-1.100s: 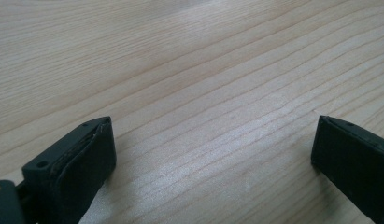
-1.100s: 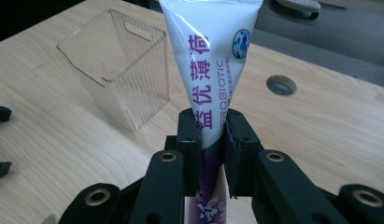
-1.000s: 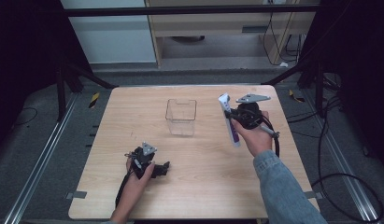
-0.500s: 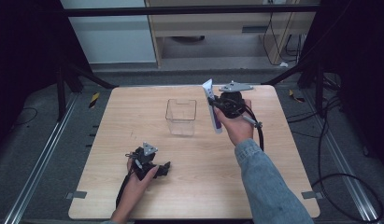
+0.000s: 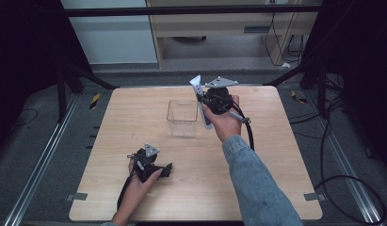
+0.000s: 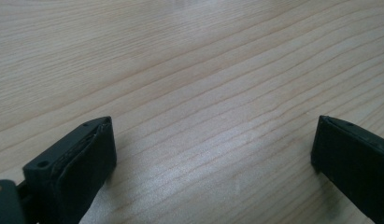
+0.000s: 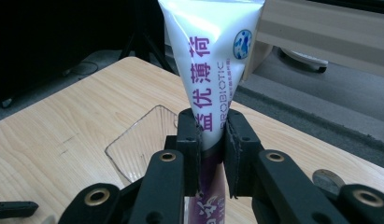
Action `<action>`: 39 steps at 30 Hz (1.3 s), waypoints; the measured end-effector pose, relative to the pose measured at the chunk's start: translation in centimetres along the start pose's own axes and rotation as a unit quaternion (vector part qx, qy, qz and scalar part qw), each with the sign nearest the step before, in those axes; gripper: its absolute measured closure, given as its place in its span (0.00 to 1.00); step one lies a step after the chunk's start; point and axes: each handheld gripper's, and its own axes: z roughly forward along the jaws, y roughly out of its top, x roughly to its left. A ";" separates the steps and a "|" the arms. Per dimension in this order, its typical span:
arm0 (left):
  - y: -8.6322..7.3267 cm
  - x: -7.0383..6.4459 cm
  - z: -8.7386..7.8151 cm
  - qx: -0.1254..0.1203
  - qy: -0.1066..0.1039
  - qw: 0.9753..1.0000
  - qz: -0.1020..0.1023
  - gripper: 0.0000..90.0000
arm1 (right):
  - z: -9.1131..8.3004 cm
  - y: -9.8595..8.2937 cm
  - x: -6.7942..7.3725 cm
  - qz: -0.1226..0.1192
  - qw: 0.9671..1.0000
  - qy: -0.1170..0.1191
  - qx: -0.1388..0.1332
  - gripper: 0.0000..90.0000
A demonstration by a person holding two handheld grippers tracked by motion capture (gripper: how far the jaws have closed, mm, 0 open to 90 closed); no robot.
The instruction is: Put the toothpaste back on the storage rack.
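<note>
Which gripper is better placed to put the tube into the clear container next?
Right. The right gripper is shut on the tube, held beside the clear container. The left gripper rests open near the table's front edge, holding nothing.

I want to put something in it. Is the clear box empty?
Empty. The clear box shows only table through its walls; the tube is outside, clamped in the right gripper.

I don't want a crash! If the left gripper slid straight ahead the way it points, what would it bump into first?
Probably nothing. The left gripper is open and low over the bare wooden table; ahead of its jaws the way looks free as far as its view reaches.
</note>
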 end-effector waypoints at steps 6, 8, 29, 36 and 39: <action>-0.4 -0.3 -0.4 0.000 -0.001 1.000 -0.001 0.00 | 0.9 0.7 0.7 -0.002 1.000 -0.008 -0.002 0.87; -0.4 -0.3 -0.4 0.000 -0.001 1.000 -0.001 0.00 | 1.1 0.9 1.0 0.003 1.000 -0.004 -0.009 0.87; -0.4 -0.4 -0.4 0.002 0.002 1.000 -0.005 0.00 | 2.9 5.2 1.9 0.036 0.997 -0.002 -0.074 0.87; -0.3 -0.4 -0.3 0.002 0.002 1.000 -0.004 0.00 | 4.3 6.4 2.2 0.043 0.995 -0.005 -0.084 0.87; -0.2 -0.4 -0.2 0.001 0.000 1.000 -0.002 0.00 | 4.5 6.7 2.4 0.040 0.995 -0.004 -0.088 0.87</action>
